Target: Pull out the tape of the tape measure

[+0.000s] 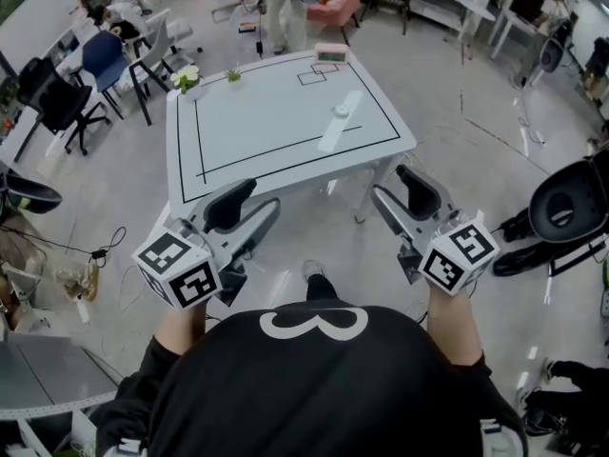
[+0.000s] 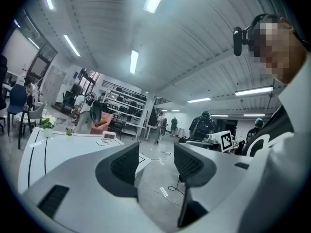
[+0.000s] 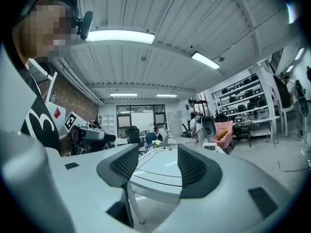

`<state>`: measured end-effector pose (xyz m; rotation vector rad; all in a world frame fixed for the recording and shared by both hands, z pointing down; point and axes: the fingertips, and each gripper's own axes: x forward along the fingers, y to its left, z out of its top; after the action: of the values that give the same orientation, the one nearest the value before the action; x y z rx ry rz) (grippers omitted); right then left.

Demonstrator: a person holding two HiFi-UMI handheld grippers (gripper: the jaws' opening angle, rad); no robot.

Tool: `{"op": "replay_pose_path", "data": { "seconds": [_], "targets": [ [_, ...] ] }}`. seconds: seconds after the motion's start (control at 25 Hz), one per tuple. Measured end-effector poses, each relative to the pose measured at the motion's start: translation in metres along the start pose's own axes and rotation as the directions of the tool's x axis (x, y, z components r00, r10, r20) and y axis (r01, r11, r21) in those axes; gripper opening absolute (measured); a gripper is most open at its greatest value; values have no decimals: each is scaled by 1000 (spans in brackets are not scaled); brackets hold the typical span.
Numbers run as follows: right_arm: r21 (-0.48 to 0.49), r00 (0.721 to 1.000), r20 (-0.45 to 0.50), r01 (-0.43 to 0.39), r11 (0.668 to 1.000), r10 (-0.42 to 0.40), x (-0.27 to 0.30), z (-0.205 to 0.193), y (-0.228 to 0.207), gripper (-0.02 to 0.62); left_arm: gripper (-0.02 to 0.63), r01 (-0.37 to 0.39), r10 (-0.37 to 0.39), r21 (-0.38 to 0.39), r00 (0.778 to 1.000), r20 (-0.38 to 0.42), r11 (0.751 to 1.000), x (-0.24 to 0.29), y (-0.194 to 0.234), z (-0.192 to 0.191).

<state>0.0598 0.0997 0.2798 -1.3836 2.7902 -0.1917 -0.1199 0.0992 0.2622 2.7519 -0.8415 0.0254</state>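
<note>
left gripper and right gripper, bottom of head view, are held level in front of the person's black shirt. both have jaws well apart and nothing between them; the gripper views show only floor and table through the gaps.

step: approach, task not started. neither gripper touches the table yet.

white rectangular table with black border lines is mid frame, just beyond the grippers. small round white tape measure lies right of the table's centre, well apart from both grippers. a pale flat strip runs slantwise under or from it; cannot tell if it is tape already out.

next move likely: reach forward, one gripper pins the case, the other pinches the tape end.

containers: tiny pot of white flowers and tiny green plant at the far left edge. pink-and-white box at the far edge, contents not visible.
</note>
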Motion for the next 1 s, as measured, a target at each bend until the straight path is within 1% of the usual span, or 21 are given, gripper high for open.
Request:
{"op": "replay_pose_path", "data": {
  "seconds": [0.16,0.32,0.48,0.64,0.8,1.0],
  "targets": [
    [15,999,-44,-23,1000,24,44,-7,-39,255,232,-31,30,-27,999,-18,999,33,46,4],
    [37,995,-89,-45,998,48,90,-19,-83,268,244,-51,48,-59,997,-52,997,71,93,2],
    [41,988,-146,-53,998,58,136,-35,-127,282,250,-70,66,-62,995,-72,996,106,135,3],
    [58,973,-224,-51,997,63,178,-63,-164,299,264,-99,87,-95,989,-117,991,133,169,-4],
    [56,957,-285,-47,997,61,209,-88,-198,304,268,-115,102,-103,986,-129,988,158,199,-9],
    [17,919,-391,-51,999,54,245,-128,-232,311,268,-151,134,-116,981,-141,982,184,233,-17]
  ]
}}
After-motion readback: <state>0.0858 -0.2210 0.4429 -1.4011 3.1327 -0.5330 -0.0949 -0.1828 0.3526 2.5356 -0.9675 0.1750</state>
